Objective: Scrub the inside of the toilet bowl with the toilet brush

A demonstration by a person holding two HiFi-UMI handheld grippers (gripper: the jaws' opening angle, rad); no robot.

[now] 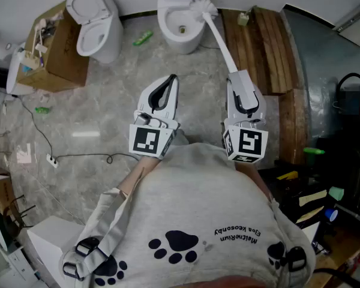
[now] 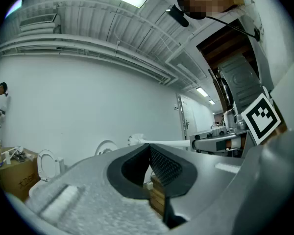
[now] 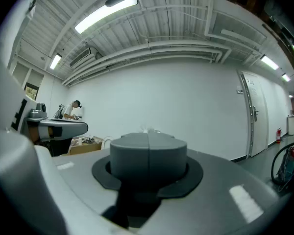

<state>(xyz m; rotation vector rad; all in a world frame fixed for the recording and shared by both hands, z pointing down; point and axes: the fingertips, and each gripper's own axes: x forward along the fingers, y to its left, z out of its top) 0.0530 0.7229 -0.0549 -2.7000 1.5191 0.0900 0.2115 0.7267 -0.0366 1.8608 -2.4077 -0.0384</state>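
Note:
A white toilet [image 1: 180, 18] stands at the top centre of the head view, its bowl open. The white toilet brush [image 1: 211, 23] slants from my right gripper [image 1: 235, 74] up to that toilet, its bristle head [image 1: 203, 6] showing over the bowl's right rim. My right gripper is shut on the brush handle; in the right gripper view [image 3: 148, 142] only a white scrap shows above the jaws. My left gripper [image 1: 173, 78] hangs left of it, shut and empty. In the left gripper view [image 2: 149, 148] the brush [image 2: 159, 142] crosses level behind the jaws.
A second toilet [image 1: 97, 30] with its lid up stands at the upper left beside a cardboard box [image 1: 60, 53]. A green bottle [image 1: 143, 38] lies between the toilets. Wooden planks [image 1: 270, 47] lie right of the bowl. A cable [image 1: 78, 156] trails across the floor.

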